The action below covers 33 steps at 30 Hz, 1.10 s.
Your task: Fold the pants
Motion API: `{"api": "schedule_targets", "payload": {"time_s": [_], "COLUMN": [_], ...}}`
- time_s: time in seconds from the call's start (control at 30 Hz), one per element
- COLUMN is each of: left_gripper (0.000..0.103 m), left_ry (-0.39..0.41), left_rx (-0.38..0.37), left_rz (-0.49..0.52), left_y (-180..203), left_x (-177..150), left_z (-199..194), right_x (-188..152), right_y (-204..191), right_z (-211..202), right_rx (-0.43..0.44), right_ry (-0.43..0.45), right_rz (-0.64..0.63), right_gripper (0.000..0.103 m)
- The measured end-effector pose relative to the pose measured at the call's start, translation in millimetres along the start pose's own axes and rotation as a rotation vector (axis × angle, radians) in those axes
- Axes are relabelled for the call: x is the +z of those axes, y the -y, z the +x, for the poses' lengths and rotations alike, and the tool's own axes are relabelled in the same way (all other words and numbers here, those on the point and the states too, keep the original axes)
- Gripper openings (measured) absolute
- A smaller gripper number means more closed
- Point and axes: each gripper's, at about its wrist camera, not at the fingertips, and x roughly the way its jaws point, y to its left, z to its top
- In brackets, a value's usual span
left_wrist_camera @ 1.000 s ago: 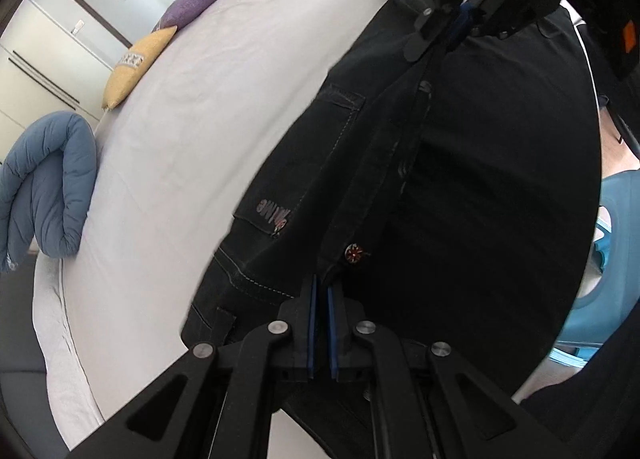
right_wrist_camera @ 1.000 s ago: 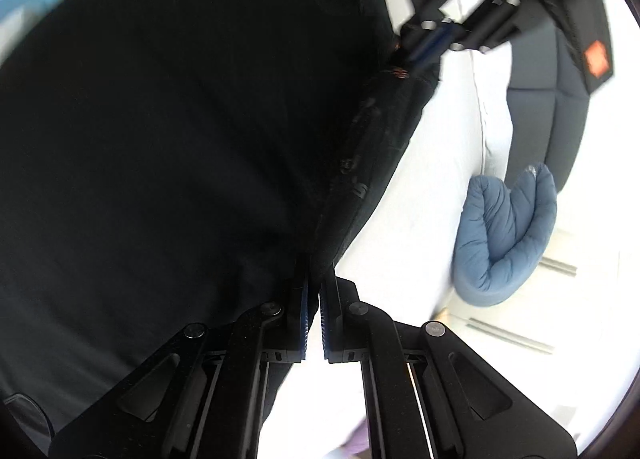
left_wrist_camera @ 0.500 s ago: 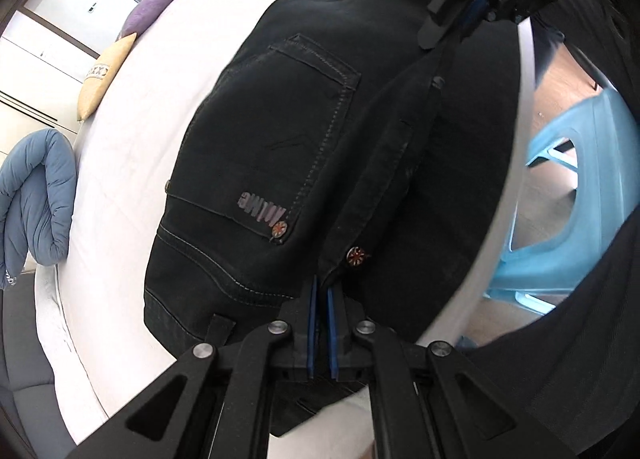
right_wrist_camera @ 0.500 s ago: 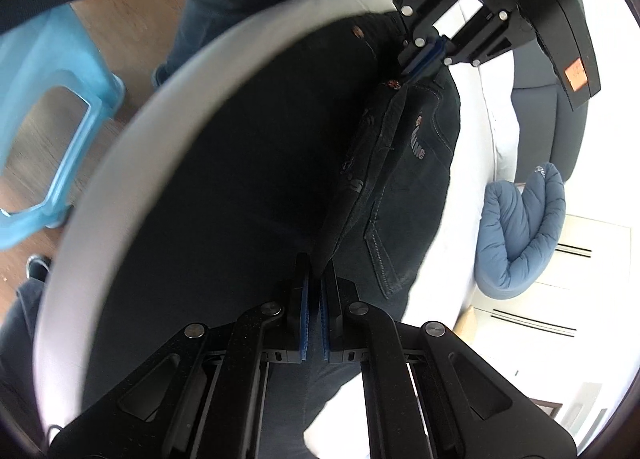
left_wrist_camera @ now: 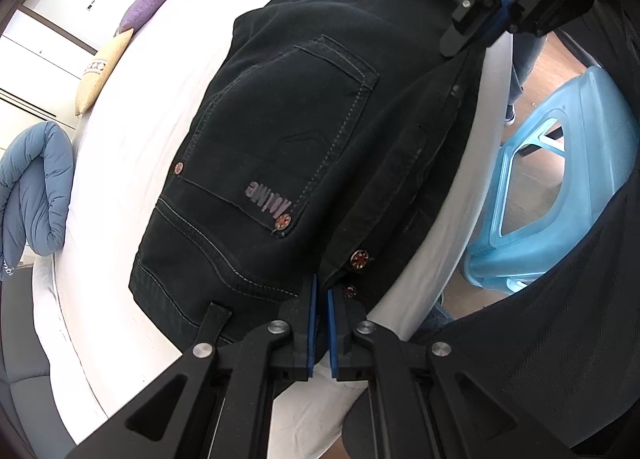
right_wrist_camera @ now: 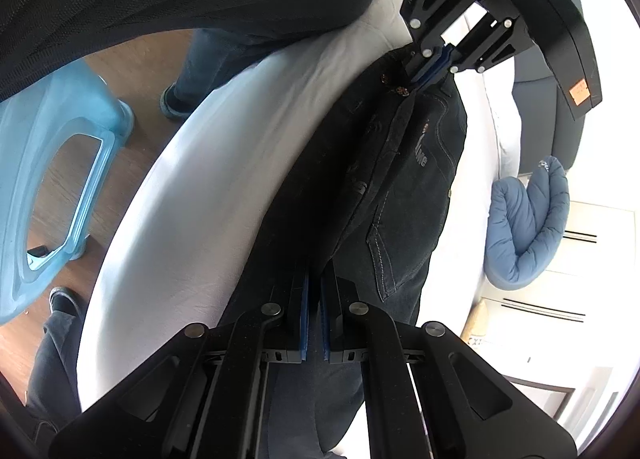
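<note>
Left wrist view: nearest the lens, the left gripper [left_wrist_camera: 320, 291] is being pressed together on the waistband edge of the black jeans [left_wrist_camera: 280, 131], just beside two copper rivets [left_wrist_camera: 359, 259]. Beyond it, the back pocket [left_wrist_camera: 288, 139] is being shown face up, and the jeans are being laid on the white bed [left_wrist_camera: 132, 147], near its edge. Farther off, the right gripper [left_wrist_camera: 490, 25] is being pinched on the same folded edge. Past the mattress, a blue plastic stool [left_wrist_camera: 560, 195] and a rolled blue quilt [left_wrist_camera: 32, 187] are being seen.

Right wrist view: the right gripper [right_wrist_camera: 314, 291] is being clamped on the dark fabric, and the left gripper [right_wrist_camera: 434, 69] is being seen at the far end of the ridge.

Judging by this, the half-folded jeans are being set down. For this to be done well, the edge should be kept taut between both claws and lowered evenly, so that no wrinkle is being trapped. The long axis is being run along the bed edge, from waistband at the left claw toward the legs past the right claw.
</note>
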Motion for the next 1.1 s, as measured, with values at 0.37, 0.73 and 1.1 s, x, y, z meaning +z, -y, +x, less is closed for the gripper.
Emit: {"api": "schedule_targets", "payload": {"time_s": [0.37,0.73,1.1], "left_gripper": [0.037,0.081,0.072], "left_ry": [0.017,0.102,0.058], "left_rx": [0.023,0.039,-0.075], "left_rz": [-0.043,-0.323,-0.545], "left_y": [8,-36,-50], "left_x": [-11,-13,53], "left_z": [6,-51,44], "right_x": [11,24,23], "right_y": [-27,-37,-34], "right_z": [19,36,33], "right_rx": [0.003,-0.106,-0.159], "right_ry": [-0.039,-0.082,-0.094], "right_rz": [0.038,0.144,0.301], "right_gripper": [0.005,0.006,0.013]}}
